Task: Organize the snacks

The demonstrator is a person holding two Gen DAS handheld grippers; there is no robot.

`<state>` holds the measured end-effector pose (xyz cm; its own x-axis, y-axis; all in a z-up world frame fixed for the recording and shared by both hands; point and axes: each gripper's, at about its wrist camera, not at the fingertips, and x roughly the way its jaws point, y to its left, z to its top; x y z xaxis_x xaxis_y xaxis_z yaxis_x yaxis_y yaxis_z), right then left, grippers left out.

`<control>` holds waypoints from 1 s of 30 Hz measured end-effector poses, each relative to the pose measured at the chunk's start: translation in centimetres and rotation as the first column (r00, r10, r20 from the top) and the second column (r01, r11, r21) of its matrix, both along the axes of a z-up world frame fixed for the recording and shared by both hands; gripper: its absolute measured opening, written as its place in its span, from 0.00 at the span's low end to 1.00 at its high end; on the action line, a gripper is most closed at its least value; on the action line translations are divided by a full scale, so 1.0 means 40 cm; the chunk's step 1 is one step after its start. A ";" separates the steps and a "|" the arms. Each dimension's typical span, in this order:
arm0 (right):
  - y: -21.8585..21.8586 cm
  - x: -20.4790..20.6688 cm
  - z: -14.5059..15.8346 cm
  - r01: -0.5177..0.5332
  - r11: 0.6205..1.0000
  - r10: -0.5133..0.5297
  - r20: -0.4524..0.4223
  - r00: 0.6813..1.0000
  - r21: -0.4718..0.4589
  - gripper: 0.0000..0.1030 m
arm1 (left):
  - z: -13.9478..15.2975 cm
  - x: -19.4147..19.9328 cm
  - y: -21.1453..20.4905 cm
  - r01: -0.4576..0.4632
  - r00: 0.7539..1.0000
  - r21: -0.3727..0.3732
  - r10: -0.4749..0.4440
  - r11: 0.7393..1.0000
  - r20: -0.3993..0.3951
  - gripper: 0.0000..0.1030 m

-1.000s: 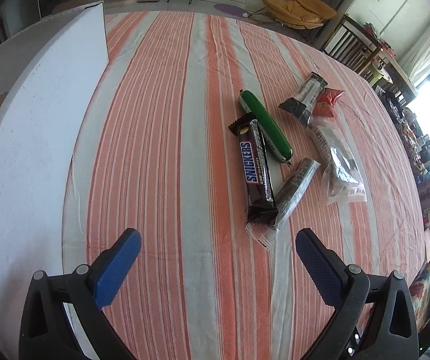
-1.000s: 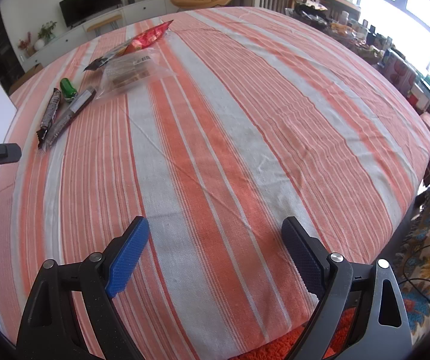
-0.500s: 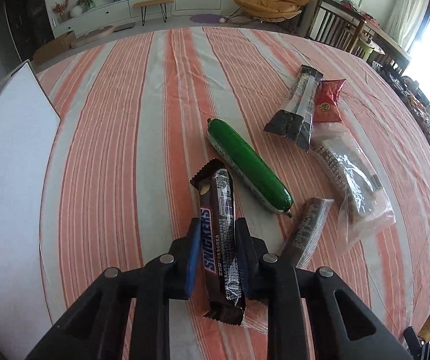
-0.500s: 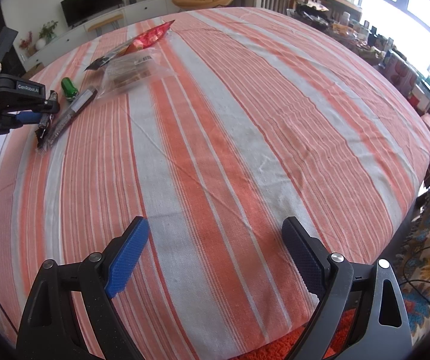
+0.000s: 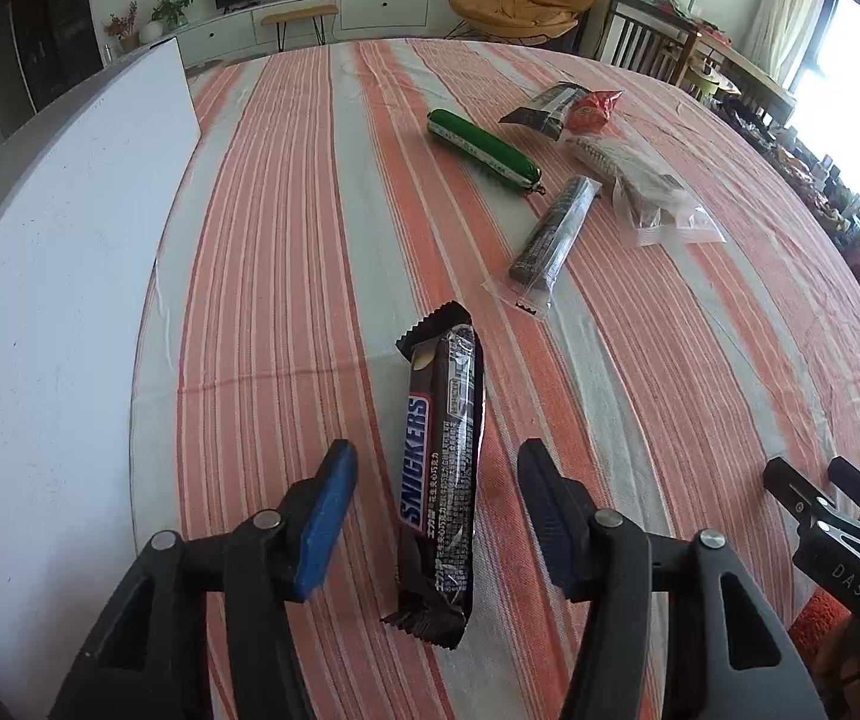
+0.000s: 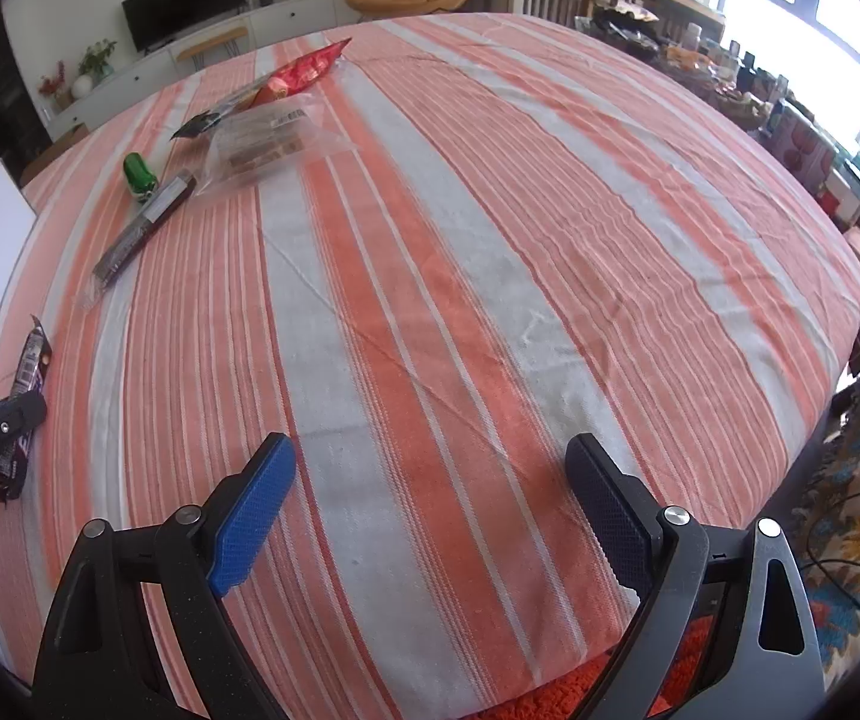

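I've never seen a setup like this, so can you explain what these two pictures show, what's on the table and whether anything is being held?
No robot here: a person holds a two-fingered tool in each hand, with a camera on each looking along its fingers. One picture is from the left tool, the other from the right tool. On the striped tablecloth lie a Snickers bar, a green sausage, a dark bar in clear wrap, a clear bag, a red packet and a black packet. The left tool's jaws are opening around the Snickers bar without touching it. The right tool is open and empty.
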<state>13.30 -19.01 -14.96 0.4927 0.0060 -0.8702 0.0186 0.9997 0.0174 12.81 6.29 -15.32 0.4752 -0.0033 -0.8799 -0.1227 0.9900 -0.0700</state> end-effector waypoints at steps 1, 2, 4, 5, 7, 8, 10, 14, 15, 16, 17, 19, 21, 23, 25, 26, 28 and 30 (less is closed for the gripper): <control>0.000 0.000 0.000 -0.001 1.000 0.001 0.000 1.000 0.000 0.91 | -0.009 0.002 0.003 -0.021 1.000 0.022 0.021 1.000 -0.008 0.87; 0.000 0.000 0.000 -0.001 1.000 0.001 0.000 1.000 0.001 0.91 | -0.015 0.003 0.004 -0.027 1.000 0.043 0.027 0.999 0.003 0.88; 0.001 0.000 -0.001 -0.003 1.000 0.003 0.001 1.000 0.001 0.91 | -0.023 0.004 -0.003 -0.017 1.000 0.084 0.015 0.996 0.021 0.93; 0.002 -0.001 -0.001 -0.004 1.000 0.004 0.001 1.000 0.001 0.91 | -0.027 0.005 -0.001 -0.015 1.000 0.084 0.013 0.996 0.029 0.96; 0.002 0.000 -0.001 -0.002 1.000 0.002 0.000 1.000 0.001 0.91 | -0.034 0.003 0.007 -0.022 0.999 0.080 0.018 0.997 0.043 1.00; 0.001 -0.001 -0.001 -0.001 1.000 0.001 0.000 1.000 0.001 0.91 | -0.035 -0.001 0.012 -0.019 0.998 0.078 0.014 0.997 0.057 1.00; 0.001 0.000 -0.001 -0.002 1.000 0.002 0.000 1.000 0.001 0.91 | -0.036 -0.006 0.014 -0.007 0.997 0.084 0.000 0.996 0.080 1.00; 0.002 0.000 -0.001 -0.002 1.000 0.002 -0.001 1.000 0.001 0.91 | -0.035 -0.010 0.016 0.001 0.994 0.087 -0.010 0.996 0.104 1.00; 0.001 0.000 -0.001 -0.002 1.000 0.002 0.000 1.000 0.001 0.91 | -0.035 -0.010 0.016 0.002 0.994 0.086 -0.011 0.996 0.106 1.00; 0.001 0.000 -0.001 -0.002 1.000 0.002 -0.001 1.000 0.001 0.91 | -0.034 -0.010 0.016 0.001 0.994 0.086 -0.011 0.996 0.108 1.00; 0.002 0.000 -0.001 -0.002 1.000 0.002 -0.001 1.000 0.000 0.91 | -0.034 -0.012 0.016 0.000 0.994 0.087 -0.010 0.996 0.109 1.00; 0.001 0.000 -0.001 -0.002 1.000 0.002 -0.001 1.000 0.000 0.91 | -0.034 -0.012 0.016 -0.001 0.994 0.087 -0.009 0.996 0.111 1.00; 0.002 0.000 0.000 -0.002 1.000 0.002 -0.001 1.000 0.000 0.91 | -0.034 -0.012 0.016 -0.001 0.994 0.087 -0.009 0.996 0.111 1.00; 0.002 0.001 -0.002 -0.003 1.000 0.003 -0.002 1.000 0.000 0.92 | -0.035 -0.012 0.016 -0.001 0.994 0.087 -0.009 0.996 0.111 1.00; 0.003 0.000 -0.003 -0.004 1.000 0.004 -0.003 1.000 0.000 0.92 | -0.035 -0.012 0.015 -0.001 0.994 0.087 -0.009 0.996 0.111 1.00; 0.003 -0.001 -0.003 -0.004 1.000 0.004 -0.003 1.000 0.000 0.92 | -0.035 -0.012 0.015 -0.001 0.994 0.087 -0.009 0.996 0.111 1.00; 0.003 0.001 -0.003 -0.003 1.000 0.003 -0.002 1.000 0.000 0.92 | -0.035 -0.012 0.015 -0.001 0.994 0.087 -0.009 0.996 0.111 1.00; 0.003 0.001 -0.002 -0.003 1.000 0.003 -0.003 1.000 0.000 0.92 | -0.035 -0.012 0.015 -0.001 0.994 0.087 -0.009 0.996 0.111 1.00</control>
